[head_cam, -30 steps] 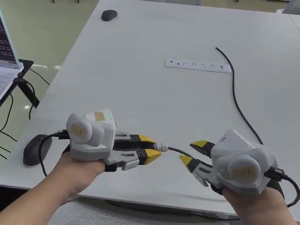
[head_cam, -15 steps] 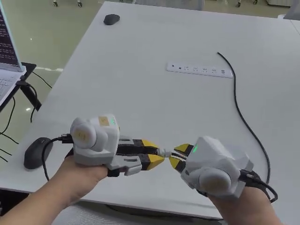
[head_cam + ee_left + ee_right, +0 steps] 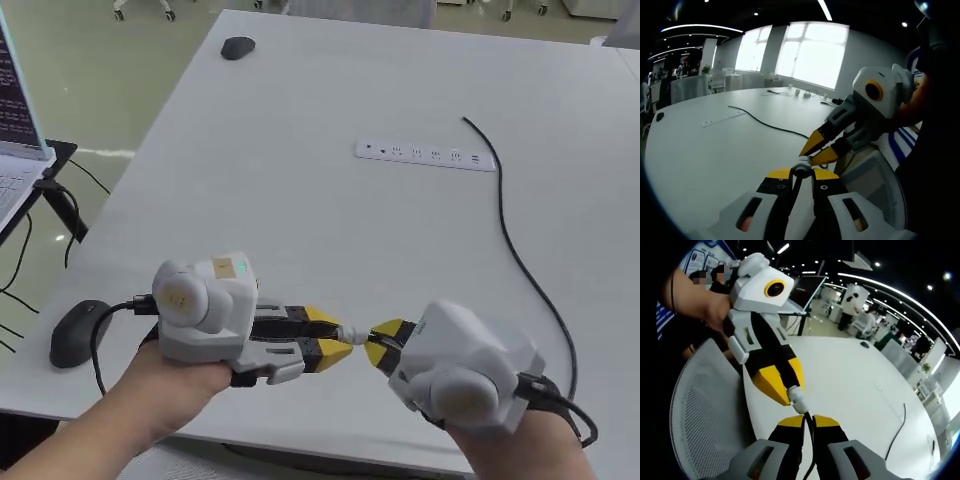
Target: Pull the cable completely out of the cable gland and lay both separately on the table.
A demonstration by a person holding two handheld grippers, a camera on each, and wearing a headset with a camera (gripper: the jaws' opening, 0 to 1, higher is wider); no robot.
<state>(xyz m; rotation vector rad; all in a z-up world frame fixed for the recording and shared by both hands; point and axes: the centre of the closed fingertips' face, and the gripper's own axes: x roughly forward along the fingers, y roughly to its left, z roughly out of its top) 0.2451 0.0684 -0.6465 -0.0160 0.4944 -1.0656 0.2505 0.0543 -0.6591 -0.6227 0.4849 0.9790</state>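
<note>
Head view: the left gripper and the right gripper meet tip to tip in the air above the near edge of the white table. The cable gland, a small whitish plastic piece with a rounded, stepped body, is clamped between the left gripper's yellow, wedge-shaped fingertips. It pokes out just past them toward the right gripper.

In the right gripper view the thin black cable leaves the gland's end and runs down between that gripper's own yellow tips, which are closed tight on it just beside the gland. Both tools have smooth grey-white shells and black jaw arms.

Farther back on the matte tabletop lie a long white power strip and a black cord curving past its right end. A dark mouse rests by the near left corner.
</note>
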